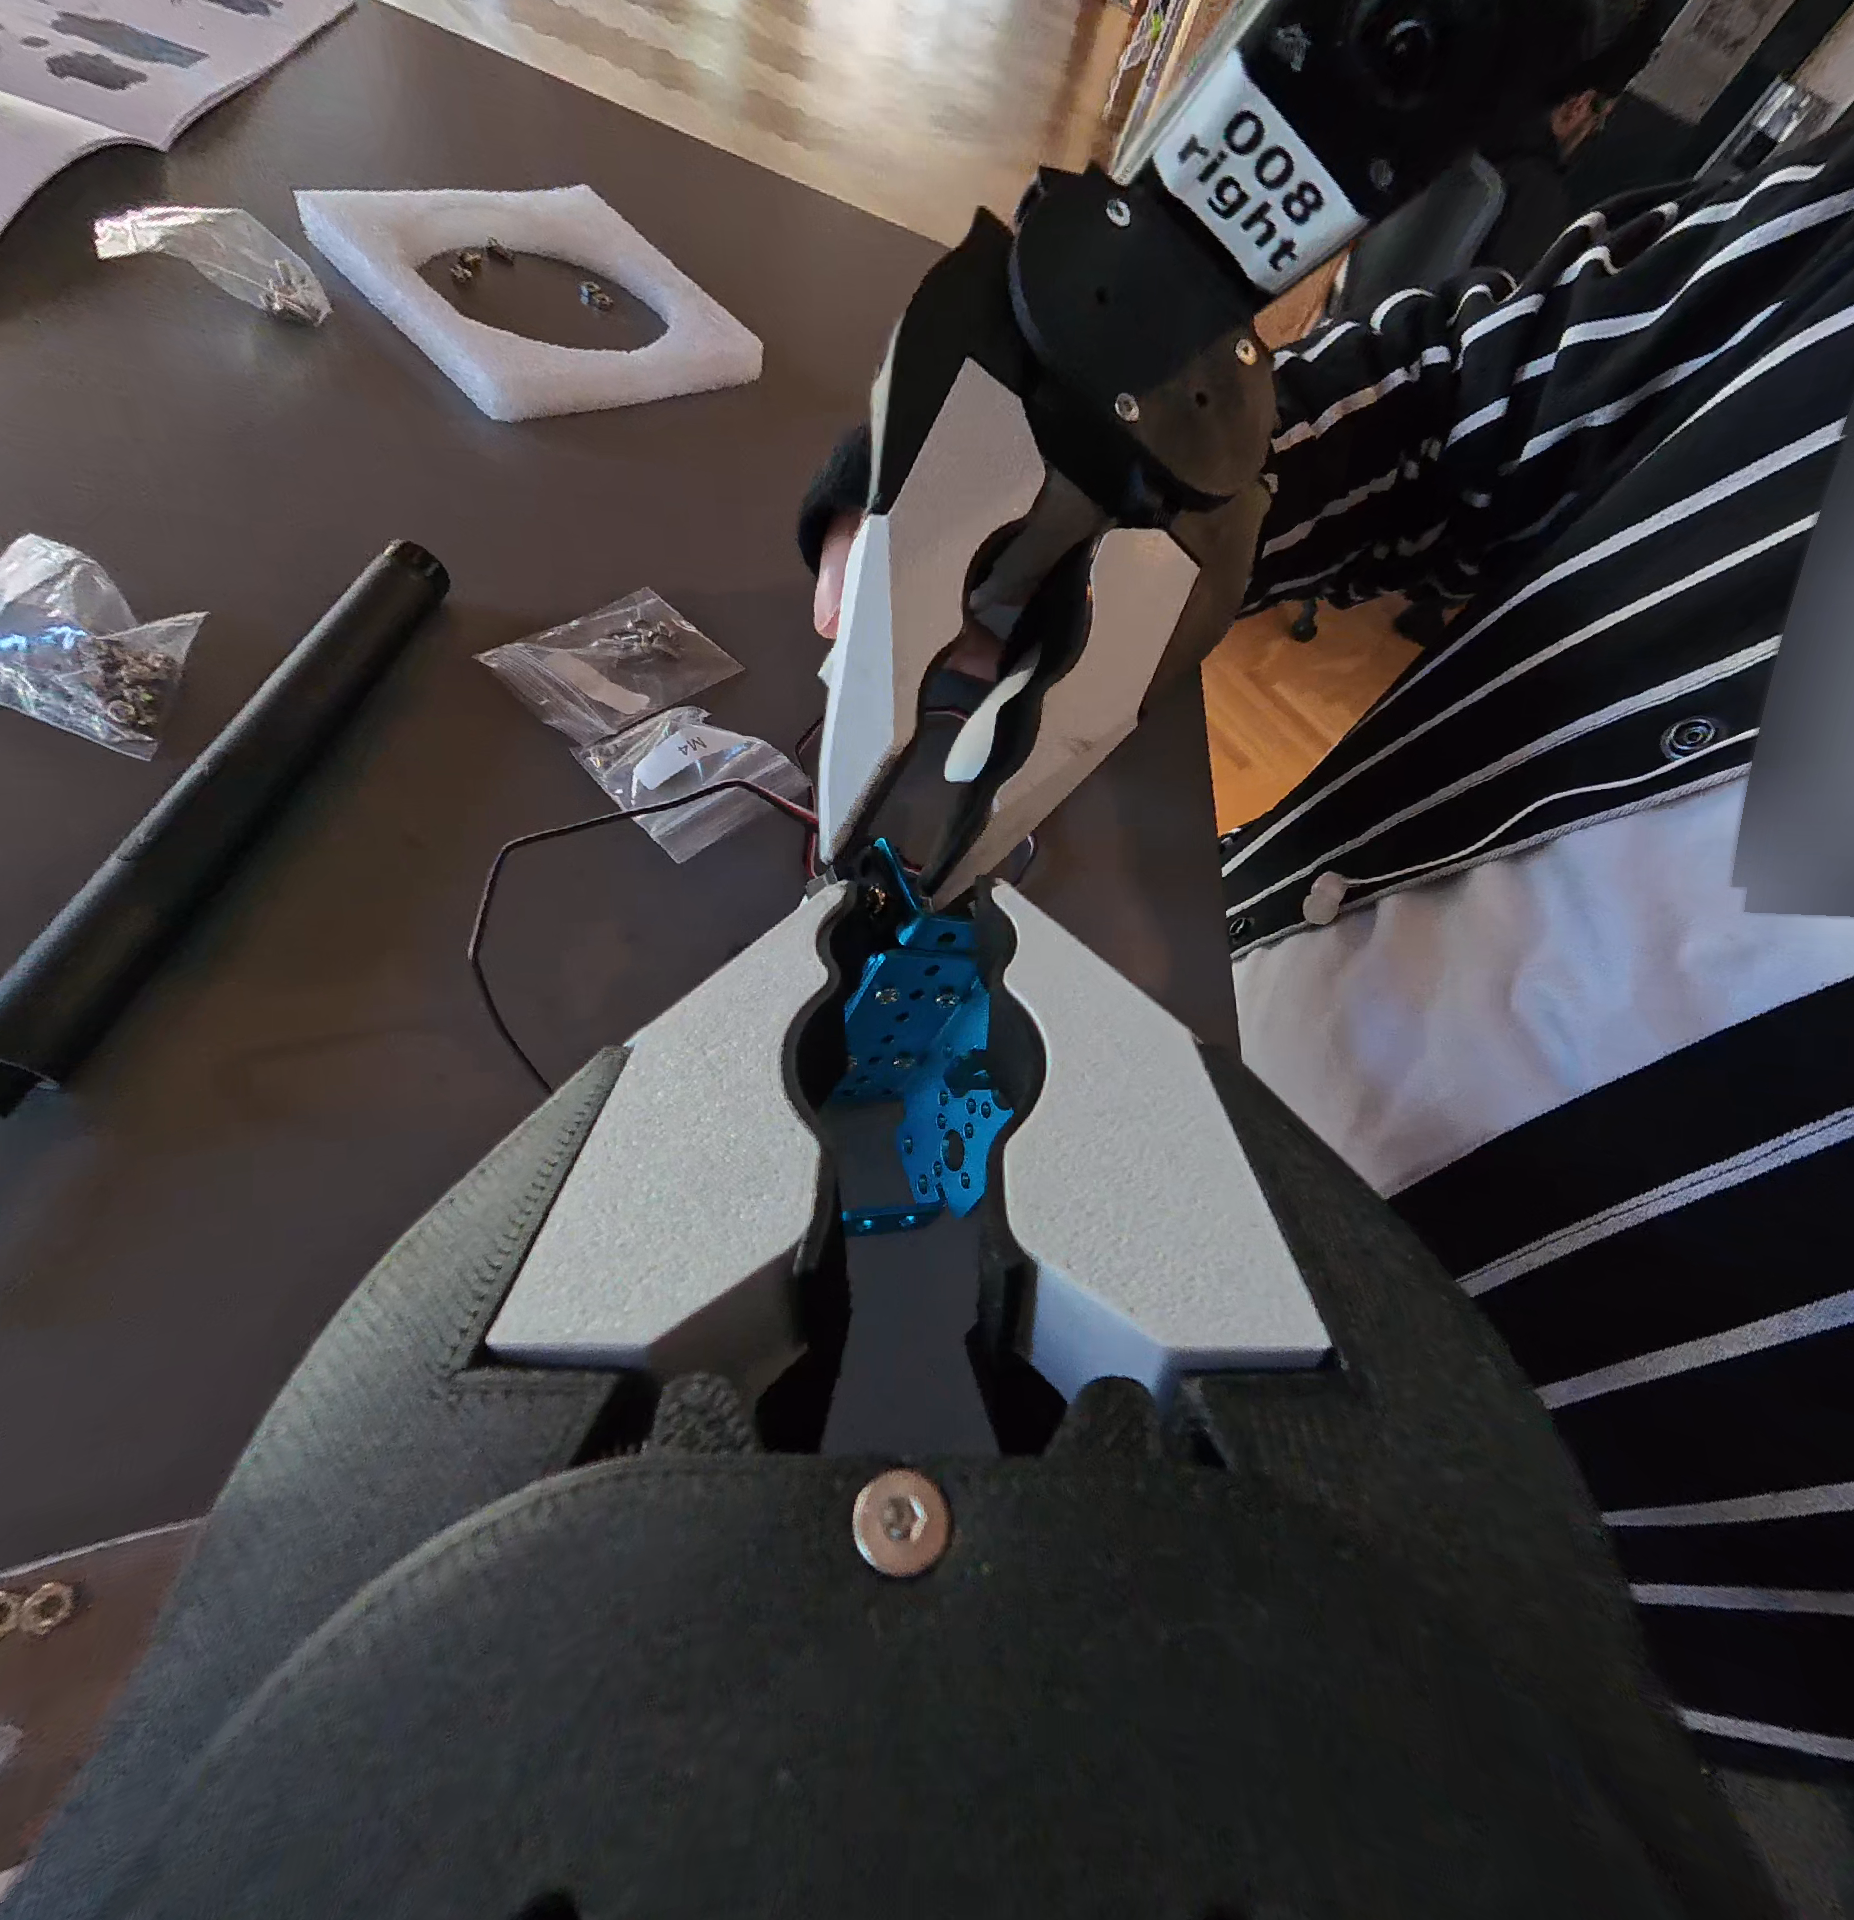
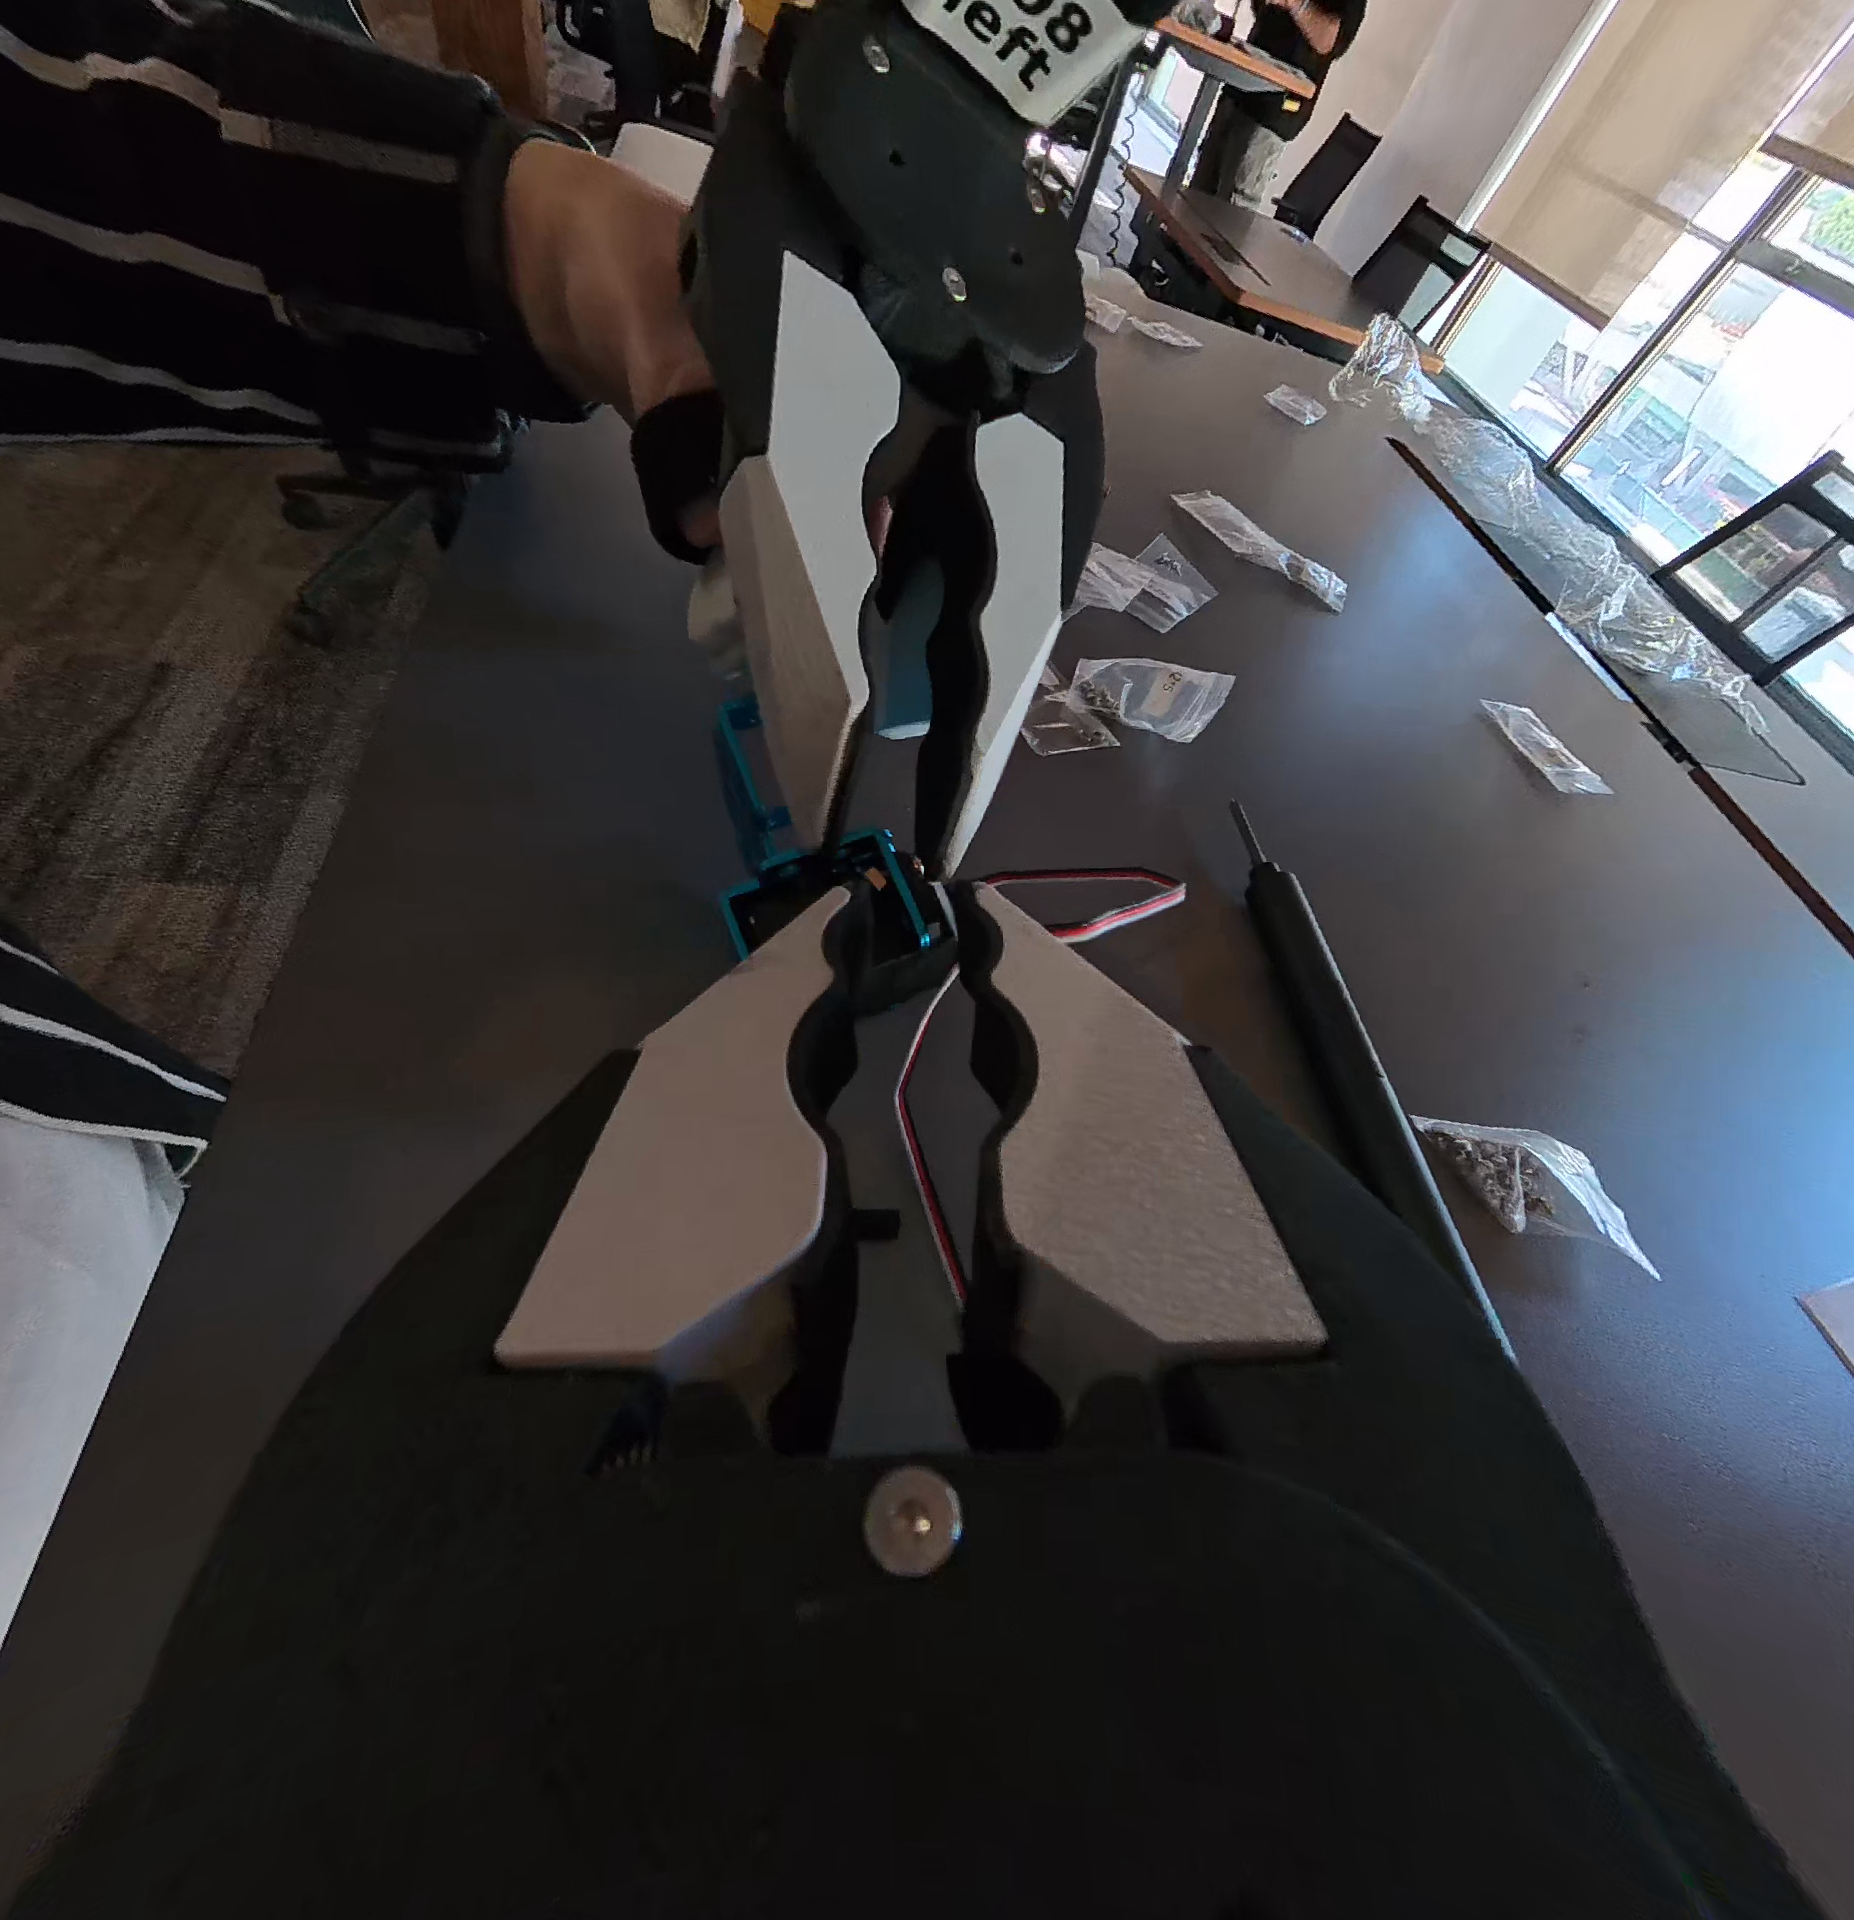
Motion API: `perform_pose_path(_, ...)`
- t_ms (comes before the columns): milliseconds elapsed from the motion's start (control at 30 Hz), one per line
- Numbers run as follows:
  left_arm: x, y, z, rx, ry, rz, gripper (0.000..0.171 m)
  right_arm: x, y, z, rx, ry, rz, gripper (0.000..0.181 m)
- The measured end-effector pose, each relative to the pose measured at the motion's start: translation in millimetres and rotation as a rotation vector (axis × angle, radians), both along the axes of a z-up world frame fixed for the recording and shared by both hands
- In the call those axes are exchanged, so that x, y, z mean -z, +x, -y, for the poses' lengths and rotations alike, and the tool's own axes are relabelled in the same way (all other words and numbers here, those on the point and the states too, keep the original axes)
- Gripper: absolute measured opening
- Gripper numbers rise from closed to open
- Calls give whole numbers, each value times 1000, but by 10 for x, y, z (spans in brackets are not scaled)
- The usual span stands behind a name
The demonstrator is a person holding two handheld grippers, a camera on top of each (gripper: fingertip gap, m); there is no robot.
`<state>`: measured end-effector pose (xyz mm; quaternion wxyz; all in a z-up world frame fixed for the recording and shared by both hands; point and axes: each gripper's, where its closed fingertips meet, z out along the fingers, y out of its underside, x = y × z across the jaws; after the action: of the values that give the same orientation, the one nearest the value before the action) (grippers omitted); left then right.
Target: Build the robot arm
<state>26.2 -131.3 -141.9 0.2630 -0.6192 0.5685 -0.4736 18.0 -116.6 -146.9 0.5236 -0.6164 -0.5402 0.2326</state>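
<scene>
A dark brown desk (image 2: pixel 1525 1039) carries everything, its far edge running towards tall windows with drawn blinds; wood flooring shows past its other edges.

The left tongs (image 1: pixel 907 914) are nearly closed on a blue perforated metal bracket (image 1: pixel 918 1049), gripped between the fingers with its long axis running along them, away from the camera. The right tongs (image 2: pixel 902 899) are likewise almost closed, clamped on a small black servo (image 2: pixel 892 951) set in the bracket's far end (its red, white and black cable (image 2: pixel 1089 888) trails back between the fingers). The two tongs meet tip to tip just above the desk, near its edge beside the person in a striped sleeve (image 1: pixel 1577 436).

Farther in lies a black cylindrical tool (image 1: pixel 206 821), then clear bags of small hardware (image 1: pixel 611 655), and towards the far edge a white foam frame (image 1: pixel 528 301) ringing a few loose nuts beside an open booklet (image 1: pixel 102 73).
</scene>
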Motion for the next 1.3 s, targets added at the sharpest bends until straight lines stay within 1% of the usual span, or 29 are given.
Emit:
perform_pose_path(200, -10, -13, -5, 3, -33, -6, 20, -7, -10, -1, 12, 42, 20, 14)
perform_pose_path(300, -19, -30, 12, 17, -44, -19, 25, -8, -8, -8, 20, 57, 29, 14)
perform_pose_path(433, -18, -45, 18, 17, -25, -33, 26, -9, -9, -9, 20, 59, 29, 13)
perform_pose_path(567, -25, -61, -4, -1, 27, -40, 23, -11, -9, -11, 21, 66, 31, 13)
perform_pose_path(733, -29, -98, -40, -28, 131, -46, 17, -13, -12, -8, 19, 65, 29, 12)
perform_pose_path(867, 14, -66, -31, -32, 137, -40, 20, -15, -16, -3, 17, 69, 31, 13)
perform_pose_path(1000, 10, -60, -14, -15, 167, -12, 14, -17, -19, 4, 14, 71, 31, 13)
perform_pose_path(1167, 7, -55, -10, -13, 182, 11, 13, -19, -20, 9, 10, 66, 27, 13)
perform_pose_path(1233, 4, -48, 2, -9, 177, 19, 7, -22, -22, 10, 10, 63, 24, 13)
perform_pose_path(1300, 2, -41, 6, -11, 180, 28, 7, -25, -19, 5, 14, 62, 23, 14)
